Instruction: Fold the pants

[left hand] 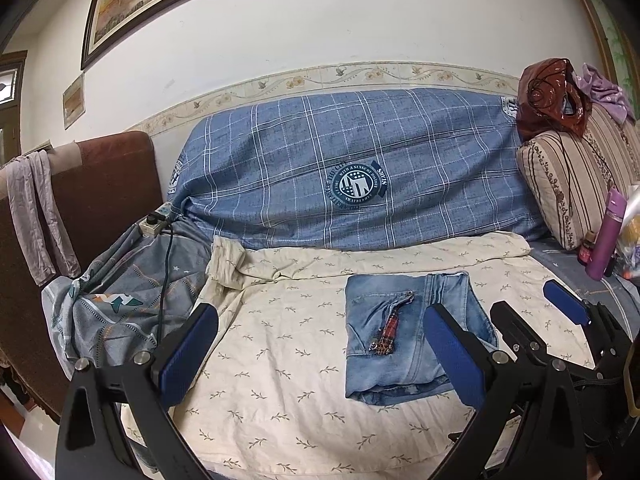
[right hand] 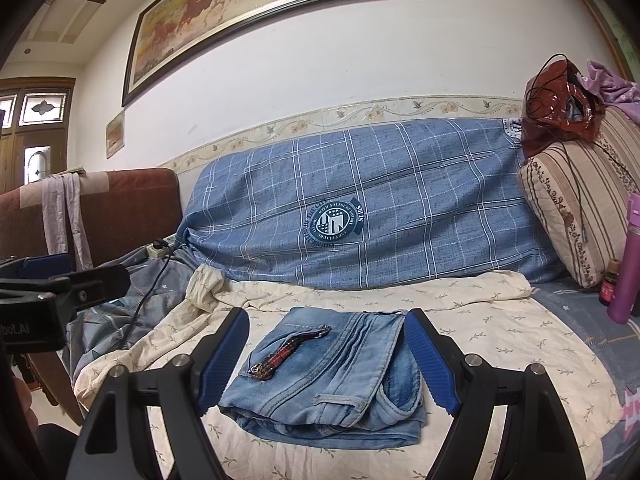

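Observation:
The blue denim pants [right hand: 320, 380] lie folded into a small square packet on the cream leaf-print sheet [right hand: 500, 344], with a red tartan strap [right hand: 288, 348] across the top. My right gripper [right hand: 328, 316] is open. Its blue pads stand wide on either side of the packet and do not press it. In the left wrist view the pants [left hand: 400, 336] lie right of centre. My left gripper [left hand: 320, 312] is open over the sheet, its right finger in front of the packet's right part. The right gripper [left hand: 532, 308] shows at the far right, the left gripper [right hand: 98, 268] at the left edge.
A blue checked cover [right hand: 400, 200] drapes the sofa back. At the right are a striped cushion [right hand: 572, 208], a purple bottle [right hand: 628, 264] and a red-brown bag [right hand: 560, 100]. At the left are a power strip with its cord [left hand: 154, 224], a grey patterned cloth [left hand: 120, 300] and a brown chair [left hand: 100, 200].

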